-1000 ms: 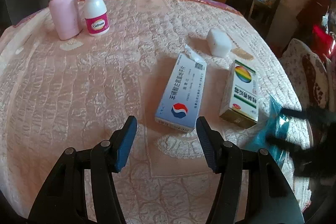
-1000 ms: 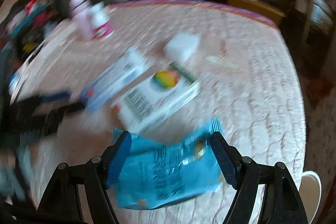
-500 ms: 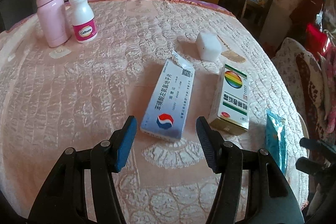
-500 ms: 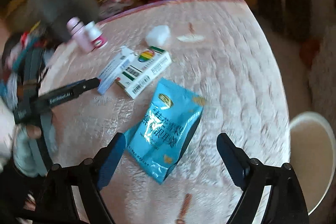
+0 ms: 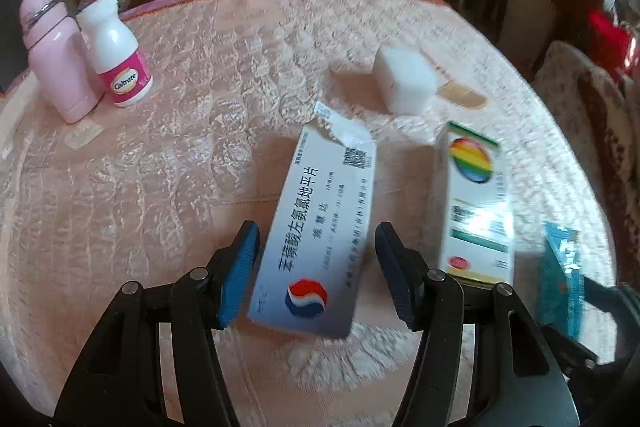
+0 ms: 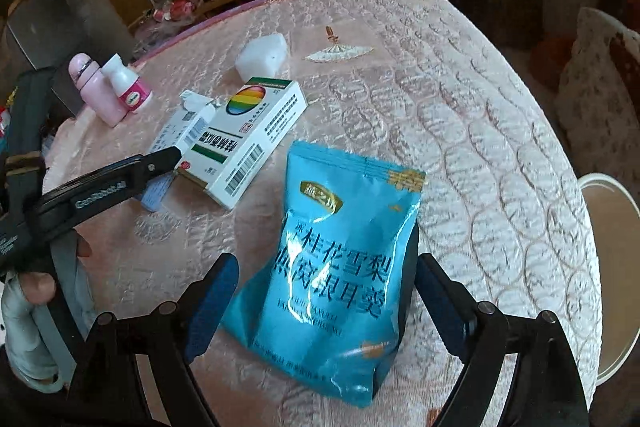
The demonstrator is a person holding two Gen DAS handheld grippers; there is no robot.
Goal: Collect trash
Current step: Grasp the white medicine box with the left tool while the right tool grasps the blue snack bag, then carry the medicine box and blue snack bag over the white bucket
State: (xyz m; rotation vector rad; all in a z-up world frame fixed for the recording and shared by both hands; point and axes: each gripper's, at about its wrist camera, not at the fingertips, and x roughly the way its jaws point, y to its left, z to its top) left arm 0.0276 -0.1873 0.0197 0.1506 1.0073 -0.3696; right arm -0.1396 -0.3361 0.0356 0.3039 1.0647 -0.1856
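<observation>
A grey-blue medicine box (image 5: pixel 320 231) with a torn end flap lies flat on the pink tablecloth. My left gripper (image 5: pixel 316 267) is open, one finger on each side of the box's near end, not gripping it. A white box with a rainbow disc (image 5: pixel 476 203) lies to its right, also in the right wrist view (image 6: pixel 248 135). A blue snack bag (image 6: pixel 340 267) lies flat between the fingers of my open right gripper (image 6: pixel 324 291). The bag's edge shows in the left wrist view (image 5: pixel 560 275).
A pink flask (image 5: pixel 56 55) and a white Caltrate bottle (image 5: pixel 118 55) stand at the far left. A white foam block (image 5: pixel 404 79) lies beyond the boxes. A white bucket (image 6: pixel 612 267) stands off the table's right edge. A padded chair (image 5: pixel 588 99) is at right.
My left gripper moved forward so the grey-blue box now sits between its fingers. My right gripper lowered and closed in on the blue bag, which now lies between its fingers.
</observation>
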